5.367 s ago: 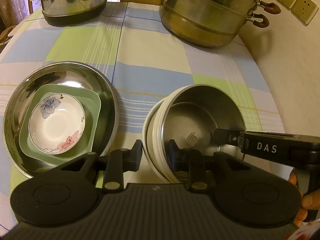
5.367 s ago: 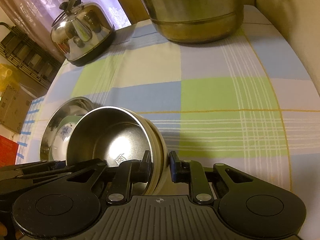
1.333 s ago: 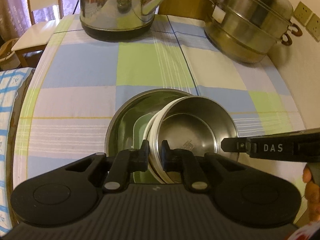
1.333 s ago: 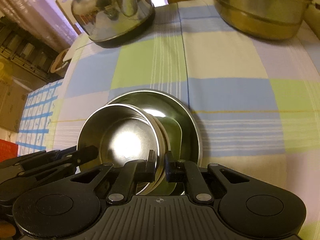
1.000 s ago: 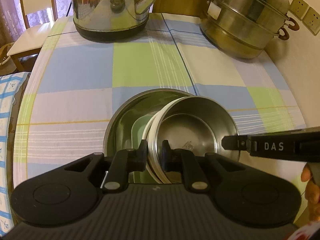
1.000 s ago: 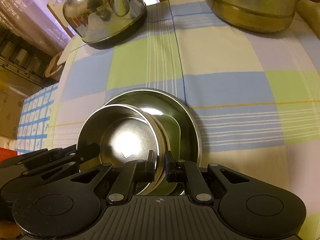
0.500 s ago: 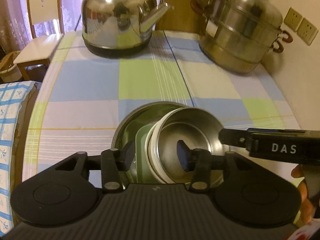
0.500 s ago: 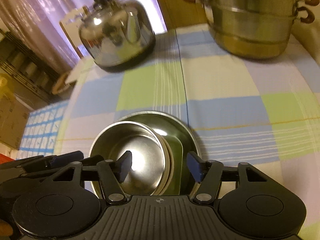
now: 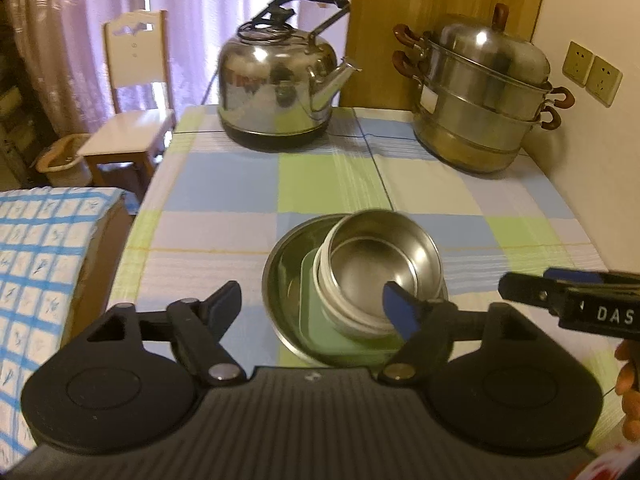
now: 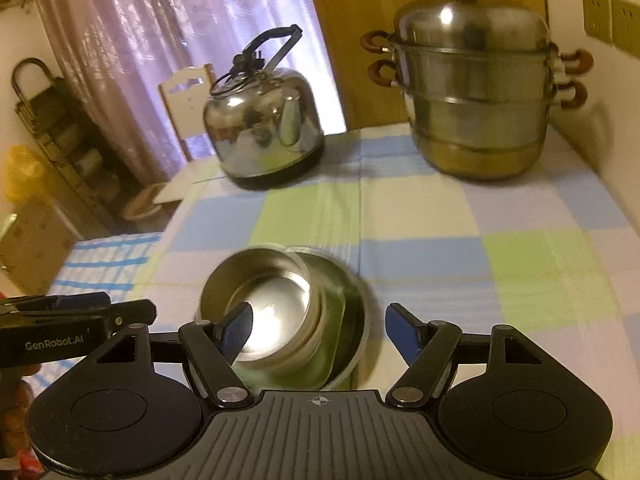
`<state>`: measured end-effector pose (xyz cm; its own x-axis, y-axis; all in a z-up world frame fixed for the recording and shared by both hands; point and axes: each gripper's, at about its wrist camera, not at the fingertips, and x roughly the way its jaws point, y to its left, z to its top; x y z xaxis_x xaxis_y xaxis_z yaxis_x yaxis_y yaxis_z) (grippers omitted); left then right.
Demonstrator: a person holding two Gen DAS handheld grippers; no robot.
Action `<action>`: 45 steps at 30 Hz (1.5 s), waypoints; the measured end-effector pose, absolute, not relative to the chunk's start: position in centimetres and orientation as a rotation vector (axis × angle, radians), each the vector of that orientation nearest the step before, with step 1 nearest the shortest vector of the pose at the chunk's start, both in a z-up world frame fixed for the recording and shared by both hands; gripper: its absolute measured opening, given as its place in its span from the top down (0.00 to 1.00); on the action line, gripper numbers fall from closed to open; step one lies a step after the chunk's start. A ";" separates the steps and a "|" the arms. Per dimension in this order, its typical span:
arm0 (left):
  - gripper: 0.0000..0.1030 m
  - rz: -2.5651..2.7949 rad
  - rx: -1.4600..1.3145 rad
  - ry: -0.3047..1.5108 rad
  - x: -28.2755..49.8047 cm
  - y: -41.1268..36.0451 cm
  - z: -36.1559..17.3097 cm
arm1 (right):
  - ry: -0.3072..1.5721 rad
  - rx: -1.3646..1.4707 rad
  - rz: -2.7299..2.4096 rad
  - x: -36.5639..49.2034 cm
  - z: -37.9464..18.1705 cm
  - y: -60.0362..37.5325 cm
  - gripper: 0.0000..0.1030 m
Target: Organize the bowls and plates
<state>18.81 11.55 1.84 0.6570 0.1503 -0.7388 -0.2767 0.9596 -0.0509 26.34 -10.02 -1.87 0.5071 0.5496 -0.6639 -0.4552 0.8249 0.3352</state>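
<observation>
A steel bowl with a white outer shell (image 9: 380, 276) sits nested on a green square plate (image 9: 352, 340) inside a wide steel basin (image 9: 280, 284) on the checked tablecloth. The stack also shows in the right wrist view, with bowl (image 10: 264, 304), green plate (image 10: 332, 340) and basin (image 10: 356, 300). My left gripper (image 9: 312, 306) is open and empty, raised above and behind the stack. My right gripper (image 10: 320, 328) is open and empty, also raised behind it. Each gripper shows at the edge of the other's view.
A steel kettle (image 9: 280, 84) stands at the table's far middle and a tiered steamer pot (image 9: 480, 96) at the far right by the wall. A white chair (image 9: 132, 120) and a blue checked cloth (image 9: 40, 260) lie left of the table.
Both grippers were shut on the steel bowl's rim and carried it onto the stack. They have since opened, let go, and pulled up and back.
</observation>
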 end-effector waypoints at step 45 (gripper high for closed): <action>0.15 0.378 -0.229 0.899 -0.1 -8.2 1.9 | 0.940 0.008 0.758 10.2 -3.1 -26.2 0.29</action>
